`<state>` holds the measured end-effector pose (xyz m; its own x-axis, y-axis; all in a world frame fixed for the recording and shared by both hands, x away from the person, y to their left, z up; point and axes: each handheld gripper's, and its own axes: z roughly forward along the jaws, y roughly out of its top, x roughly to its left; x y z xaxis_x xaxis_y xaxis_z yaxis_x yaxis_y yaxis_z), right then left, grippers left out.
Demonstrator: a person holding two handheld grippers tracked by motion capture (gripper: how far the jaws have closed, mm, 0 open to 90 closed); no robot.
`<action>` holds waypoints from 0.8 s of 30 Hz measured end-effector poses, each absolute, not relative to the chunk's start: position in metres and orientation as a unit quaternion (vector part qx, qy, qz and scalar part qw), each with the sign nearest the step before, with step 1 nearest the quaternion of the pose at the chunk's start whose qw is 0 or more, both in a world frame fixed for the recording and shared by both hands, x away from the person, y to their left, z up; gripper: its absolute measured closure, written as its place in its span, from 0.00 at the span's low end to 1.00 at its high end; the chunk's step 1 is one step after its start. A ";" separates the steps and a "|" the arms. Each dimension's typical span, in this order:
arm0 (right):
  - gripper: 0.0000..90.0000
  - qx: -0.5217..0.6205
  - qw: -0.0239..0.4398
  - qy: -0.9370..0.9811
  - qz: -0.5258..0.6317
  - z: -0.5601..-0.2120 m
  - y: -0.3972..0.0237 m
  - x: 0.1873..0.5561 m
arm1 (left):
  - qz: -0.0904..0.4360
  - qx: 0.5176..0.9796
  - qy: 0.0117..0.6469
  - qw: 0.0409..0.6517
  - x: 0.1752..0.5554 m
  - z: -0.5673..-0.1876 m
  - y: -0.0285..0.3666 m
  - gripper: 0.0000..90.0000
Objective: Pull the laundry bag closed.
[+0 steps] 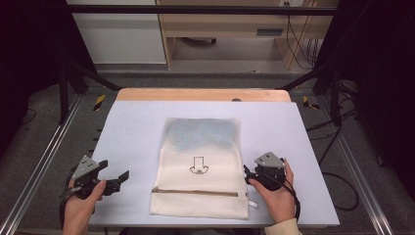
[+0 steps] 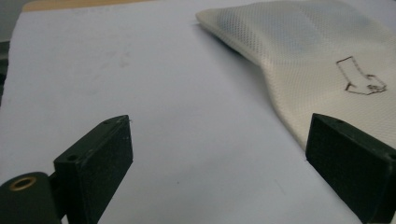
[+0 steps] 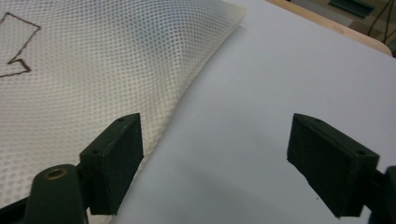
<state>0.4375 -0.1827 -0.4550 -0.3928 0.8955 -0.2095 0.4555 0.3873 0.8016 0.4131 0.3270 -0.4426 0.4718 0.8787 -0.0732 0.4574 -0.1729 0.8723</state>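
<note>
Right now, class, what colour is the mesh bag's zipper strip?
Brownish tan, across the cream mesh bag; the high view shows it best.

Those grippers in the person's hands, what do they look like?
Each is black, with two blocky jaws faced in rough pads. The left gripper and right gripper each carry a grey three-cornered plate with small holes. A black cable trails from the right one, past a cream sleeve.

Cream mesh laundry bag (image 1: 198, 166) flat mid-table; zipper near front edge; arrow print.
</note>
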 end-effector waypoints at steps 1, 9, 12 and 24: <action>0.22 0.442 0.330 0.765 0.334 -0.455 -0.183 0.437 | 0.233 0.729 0.458 0.451 0.413 -0.443 0.327 0.08; 0.34 0.385 0.323 0.792 0.346 -0.440 -0.159 0.421 | 0.232 0.752 0.430 0.442 0.402 -0.438 0.318 0.08; 0.37 0.360 0.303 0.815 0.340 -0.429 -0.138 0.420 | 0.228 0.756 0.429 0.439 0.400 -0.438 0.317 0.08; 0.35 0.293 0.231 0.866 0.333 -0.405 -0.079 0.419 | 0.210 0.752 0.440 0.444 0.387 -0.437 0.312 0.05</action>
